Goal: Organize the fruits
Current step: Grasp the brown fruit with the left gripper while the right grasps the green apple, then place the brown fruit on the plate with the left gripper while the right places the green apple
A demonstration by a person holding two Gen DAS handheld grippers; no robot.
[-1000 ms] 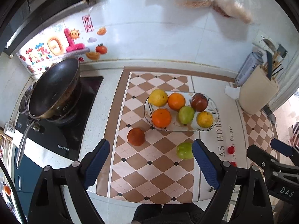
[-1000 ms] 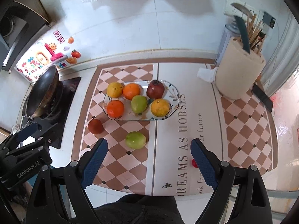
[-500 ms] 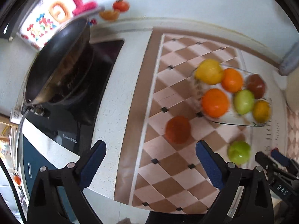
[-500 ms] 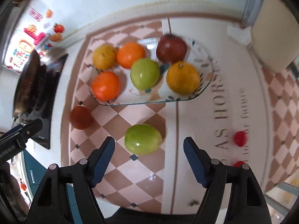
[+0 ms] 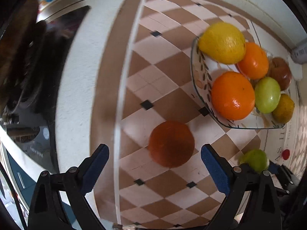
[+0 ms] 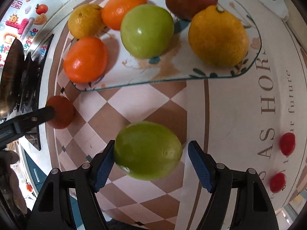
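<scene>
A glass plate (image 5: 197, 72) (image 6: 172, 76) holds several fruits: lemons, oranges, a green apple (image 6: 146, 31) and a red apple. A dark orange fruit (image 5: 171, 143) (image 6: 61, 112) lies loose on the checkered mat. My left gripper (image 5: 155, 166) is open, low over the mat, with this fruit just ahead between its fingers. A loose green fruit (image 6: 147, 150) (image 5: 254, 160) lies near the plate's front edge. My right gripper (image 6: 151, 163) is open around it; the left pad (image 6: 104, 163) touches it, the right pad stands apart.
A dark pan (image 6: 11, 76) sits on a black cooktop (image 5: 48, 76) at the left. Two small red tomatoes (image 6: 286, 143) lie on the mat at the right. The counter's front edge runs just below both grippers.
Both grippers have dropped closer to the counter. The left one has closed in on the dark orange fruit, the right one has moved around the green fruit.
</scene>
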